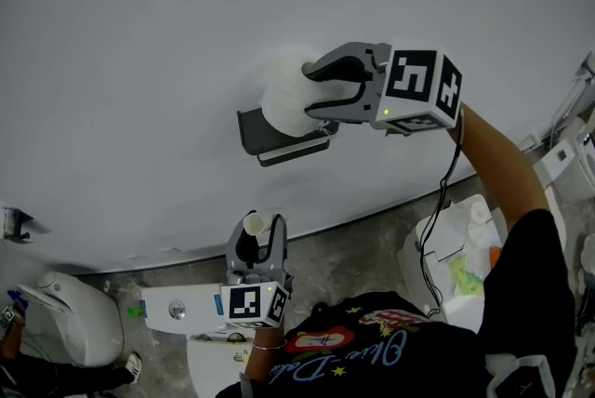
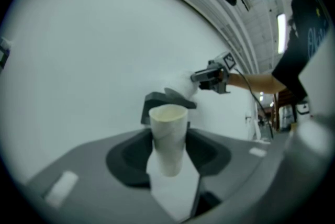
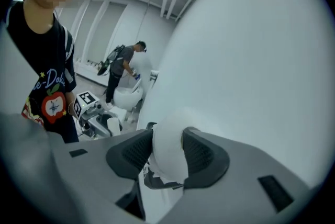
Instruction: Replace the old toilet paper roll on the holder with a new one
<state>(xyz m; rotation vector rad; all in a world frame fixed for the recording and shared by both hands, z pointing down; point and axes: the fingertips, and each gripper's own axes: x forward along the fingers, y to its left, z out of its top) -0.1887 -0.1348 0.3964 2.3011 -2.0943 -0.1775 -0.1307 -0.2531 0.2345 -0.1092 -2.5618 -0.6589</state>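
Note:
A full white toilet paper roll [image 1: 282, 95] sits against the white wall, right at the dark grey holder [image 1: 279, 141]. My right gripper [image 1: 311, 89] is shut on it, both pads pressing its sides. In the right gripper view the roll [image 3: 168, 147] fills the gap between the jaws, with the holder [image 3: 157, 182] just beneath. Lower down, my left gripper [image 1: 258, 231] is shut on the old pale cardboard tube [image 1: 255, 223], held upright. The left gripper view shows the tube [image 2: 168, 134] between the jaws, with the holder [image 2: 163, 100] and right gripper [image 2: 211, 77] beyond.
A white toilet [image 1: 58, 324] stands at the lower left, and a white cistern top [image 1: 177, 312] lies under my left gripper. White fixtures and packages [image 1: 465, 243] crowd the floor on the right. Another person [image 3: 123, 67] bends over a toilet further along the wall.

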